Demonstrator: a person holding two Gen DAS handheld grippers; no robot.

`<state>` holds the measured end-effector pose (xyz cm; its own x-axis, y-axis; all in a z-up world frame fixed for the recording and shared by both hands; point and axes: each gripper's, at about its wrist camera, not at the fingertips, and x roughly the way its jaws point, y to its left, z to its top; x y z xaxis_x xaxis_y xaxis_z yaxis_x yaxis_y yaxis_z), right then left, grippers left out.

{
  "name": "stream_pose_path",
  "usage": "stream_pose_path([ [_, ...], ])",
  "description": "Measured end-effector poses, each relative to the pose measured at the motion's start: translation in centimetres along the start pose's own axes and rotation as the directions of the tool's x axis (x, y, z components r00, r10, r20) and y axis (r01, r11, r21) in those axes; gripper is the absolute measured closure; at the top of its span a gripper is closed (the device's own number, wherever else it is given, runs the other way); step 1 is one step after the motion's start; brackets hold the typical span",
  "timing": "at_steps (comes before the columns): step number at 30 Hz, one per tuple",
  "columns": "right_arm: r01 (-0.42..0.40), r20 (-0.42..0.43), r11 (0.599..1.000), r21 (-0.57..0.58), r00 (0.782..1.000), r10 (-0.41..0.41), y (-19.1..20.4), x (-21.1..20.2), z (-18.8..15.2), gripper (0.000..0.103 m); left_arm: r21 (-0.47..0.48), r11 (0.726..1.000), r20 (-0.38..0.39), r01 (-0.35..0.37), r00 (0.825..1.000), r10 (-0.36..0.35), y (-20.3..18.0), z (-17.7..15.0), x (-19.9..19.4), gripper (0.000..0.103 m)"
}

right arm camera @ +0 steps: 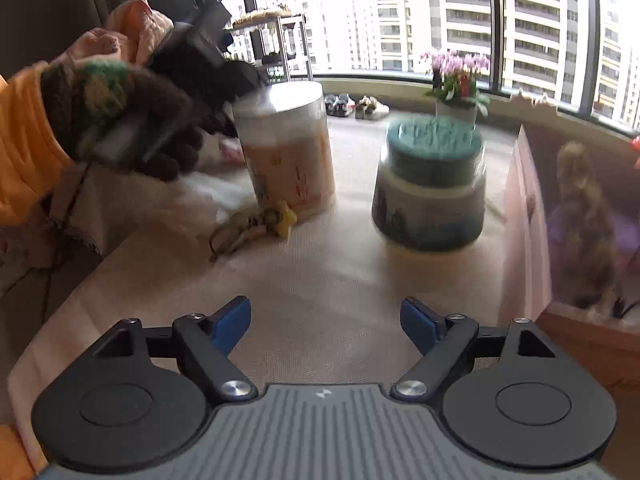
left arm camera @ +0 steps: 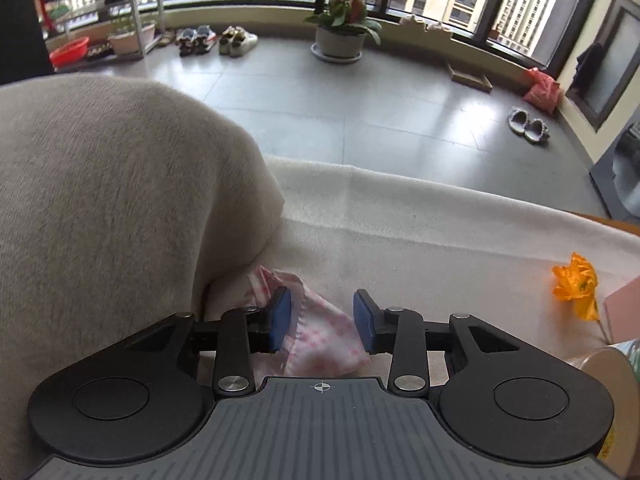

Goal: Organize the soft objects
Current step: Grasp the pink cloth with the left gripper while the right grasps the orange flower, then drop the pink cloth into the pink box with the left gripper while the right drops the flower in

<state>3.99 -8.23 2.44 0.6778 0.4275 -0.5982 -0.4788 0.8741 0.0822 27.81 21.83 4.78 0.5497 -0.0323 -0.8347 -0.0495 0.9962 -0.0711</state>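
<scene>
Cream woven cloth covering the counter (left arm camera: 420,232) carries the small pink-and-white checked fabric pouch (left arm camera: 320,340), which lies slack between the pads of the left hand-held gripper (left arm camera: 322,320); its jaws stand partly apart, gripping nothing. Risk: the large beige plush blanket (left arm camera: 112,200) overlaps the pouch edge and may drag it. The right hand-held gripper (right arm camera: 326,326) hangs wide open and empty; a sweep could topple the tall cylindrical tin (right arm camera: 286,148).

Grey tile floor (left arm camera: 360,92), big windows (right arm camera: 400,20)

A crumpled pink-checked cloth (left arm camera: 320,336) lies on the cream-covered table beside a beige blanket (left arm camera: 112,200).
</scene>
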Motion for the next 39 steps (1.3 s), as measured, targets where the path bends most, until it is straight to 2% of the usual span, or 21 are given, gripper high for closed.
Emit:
stream_pose_path([
  [3,0.048,0.063,0.998,-0.043,0.997,-0.045,-0.1,-2.5,3.4,0.020,0.030,1.000,0.035,0.001,0.999,-0.002,-0.3,-0.4,0.0,0.065],
  [5,0.087,0.084,0.995,-0.043,0.993,-0.083,-0.8,-3.5,6.4,0.020,0.079,0.997,0.051,0.001,0.999,-0.005,-0.7,-1.2,-0.5,0.072],
  [6,0.106,0.081,0.994,-0.037,0.991,-0.103,-1.4,-3.6,8.2,0.020,0.102,0.995,0.064,0.001,0.998,-0.007,-1.0,-1.8,-0.7,0.084],
  [8,0.110,0.028,0.994,-0.027,0.994,-0.109,-2.7,-2.5,11.8,0.020,0.107,0.994,0.086,0.026,0.996,-0.035,-1.4,-2.7,-1.0,0.085],
  [10,0.107,-0.058,0.994,-0.013,0.992,-0.108,-4.3,0.2,15.2,0.020,0.120,0.990,0.106,0.072,0.991,-0.085,-1.6,-3.4,-1.3,0.092],
  [13,0.118,-0.239,0.992,0.040,0.965,-0.106,-6.8,6.6,18.5,0.021,0.139,0.985,0.139,0.099,0.983,-0.119,-1.9,-4.0,-1.6,0.093],
  [14,0.121,-0.298,0.991,0.064,0.949,-0.097,-7.6,8.7,19.1,0.025,0.144,0.984,0.154,0.104,0.980,-0.126,-1.9,-4.1,-1.9,0.093],
  [15,0.129,-0.357,0.988,0.086,0.930,-0.091,-8.2,11.1,19.5,0.034,0.149,0.983,0.168,0.110,0.976,-0.135,-1.9,-4.2,-2.2,0.093],
  [19,0.162,-0.487,0.976,0.146,0.870,-0.071,-10.6,16.8,18.9,0.048,0.218,0.973,0.204,0.076,0.971,-0.121,-2.0,-4.6,-2.7,0.093],
  [20,0.182,-0.484,0.976,0.121,0.869,-0.102,-10.6,17.3,18.9,0.057,0.236,0.969,0.209,0.070,0.970,-0.121,-2.1,-4.7,-2.7,0.093],
  [21,0.179,-0.491,0.978,0.110,0.865,-0.103,-10.6,17.8,18.9,0.074,0.243,0.967,0.211,0.073,0.969,-0.126,-2.1,-4.8,-2.8,0.093],
  [22,0.167,-0.500,0.978,0.126,0.862,-0.083,-10.8,18.1,18.8,0.082,0.246,0.966,0.216,0.078,0.967,-0.133,-2.3,-4.9,-2.9,0.093],
  [26,0.158,-0.458,0.980,0.120,0.885,-0.087,-10.5,16.8,18.6,0.088,0.245,0.965,0.255,0.095,0.954,-0.159,-2.1,-4.8,-3.9,0.094],
  [30,0.153,-0.397,0.975,0.160,0.914,-0.079,-10.4,13.5,19.9,0.090,0.237,0.966,0.290,0.102,0.942,-0.171,-2.0,-4.7,-5.9,0.094],
  [32,0.153,-0.355,0.974,0.166,0.931,-0.085,-10.2,11.5,20.5,0.097,0.237,0.966,0.313,0.104,0.933,-0.177,-2.1,-4.6,-7.4,0.094],
  [36,0.129,-0.242,0.974,0.186,0.967,-0.082,-9.6,6.3,22.2,0.097,0.255,0.964,0.381,0.076,0.908,-0.173,-3.0,-4.2,-10.9,0.094],
  [39,0.105,-0.169,0.977,0.188,0.983,-0.073,-9.0,2.7,22.9,0.097,0.259,0.963,0.430,0.075,0.884,-0.184,-3.9,-3.9,-13.7,0.094],
])
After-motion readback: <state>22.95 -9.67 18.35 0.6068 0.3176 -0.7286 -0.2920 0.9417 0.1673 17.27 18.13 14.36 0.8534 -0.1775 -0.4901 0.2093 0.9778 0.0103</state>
